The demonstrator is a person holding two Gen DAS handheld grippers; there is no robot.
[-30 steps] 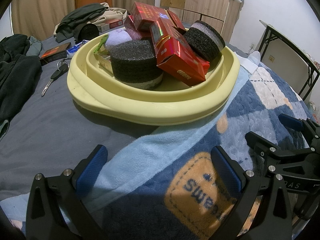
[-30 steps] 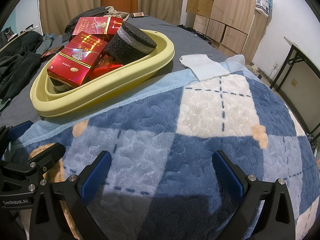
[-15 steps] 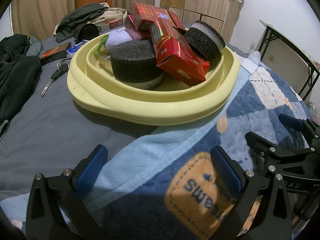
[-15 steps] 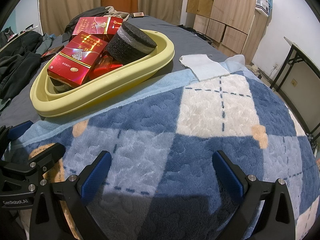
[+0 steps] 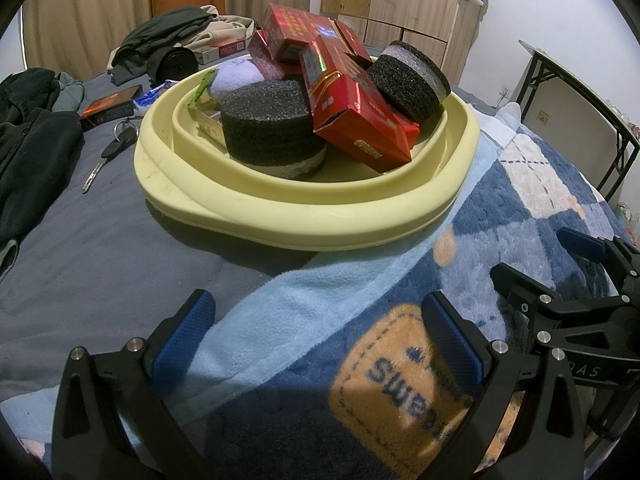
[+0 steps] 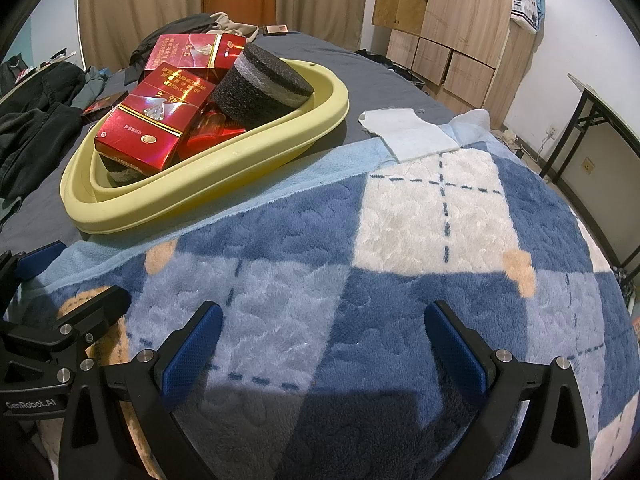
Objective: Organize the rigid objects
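Nothing is seen to have moved since the earlier frames: both tools and every object are found in the same places.

The bed [image 6: 372, 76] is covered by a grey sheet, and a blue, white and pale-blue checked blanket [image 6: 420, 240] is spread over its near part. A yellow basin [image 5: 304, 216] is set on the grey sheet, with its near rim just at the blanket's pale-blue edge. Dark clothes [image 5: 28, 148] are heaped on the bed to the left of the basin.

The basin is filled with the rigid objects. A black foam block [image 5: 272, 128] is stood at the front left, and a second foam block [image 5: 408, 80] is leaned tilted against the far right rim. Red boxes [image 5: 352, 120] are piled between and behind the two blocks, one of them tilted down toward the front. A lilac rounded item [image 5: 236, 74] is partly hidden behind the front block.

A white cloth [image 6: 408, 134] is laid at the blanket's far edge, to the right of the basin. A key [image 5: 108, 156] is seen on the sheet just left of the basin.

The left tool [image 5: 316, 332] is held low above the blanket with its blue-padded jaws wide apart and nothing between them. The right tool [image 6: 320, 340] is held beside it, likewise spread wide and empty.
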